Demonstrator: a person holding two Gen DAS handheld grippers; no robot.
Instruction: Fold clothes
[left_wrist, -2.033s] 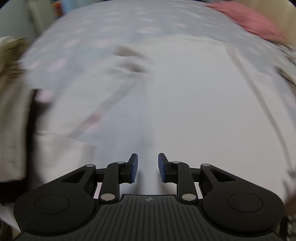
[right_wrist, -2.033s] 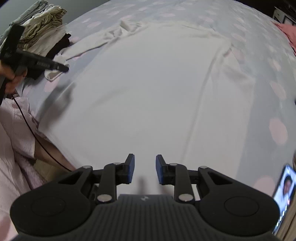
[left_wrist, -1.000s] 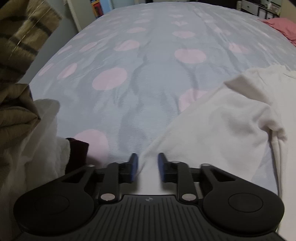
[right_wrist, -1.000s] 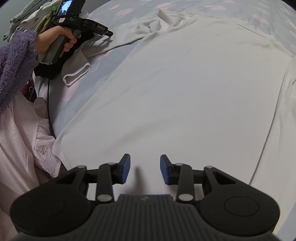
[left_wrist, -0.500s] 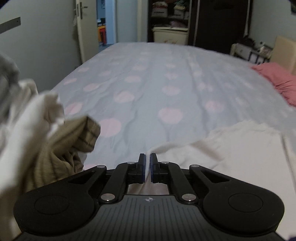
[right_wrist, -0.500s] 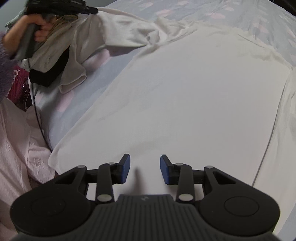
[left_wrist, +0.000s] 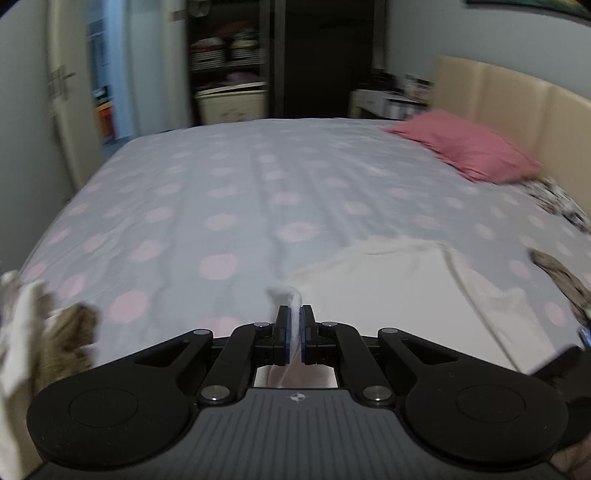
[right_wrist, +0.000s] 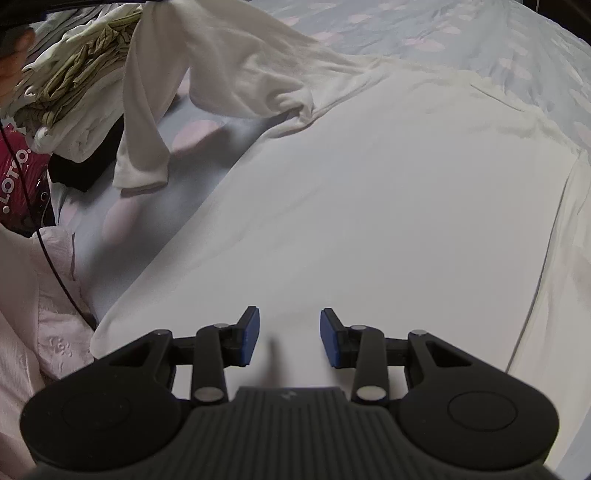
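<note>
While clamped on the white shirt's (right_wrist: 369, 206) sleeve (right_wrist: 207, 74), the left gripper (left_wrist: 294, 334) held it lifted off the bed (left_wrist: 229, 206). Right gripper (right_wrist: 290, 338) hovered open over the shirt's body.

The left hand-held gripper (left_wrist: 294, 334) pinches a strip of the white garment (left_wrist: 388, 291) between closed pads. The garment spreads toward 3 o'clock over the dotted bed (left_wrist: 221, 192); a pink pillow (left_wrist: 465, 149) lies at 2 o'clock.
</note>
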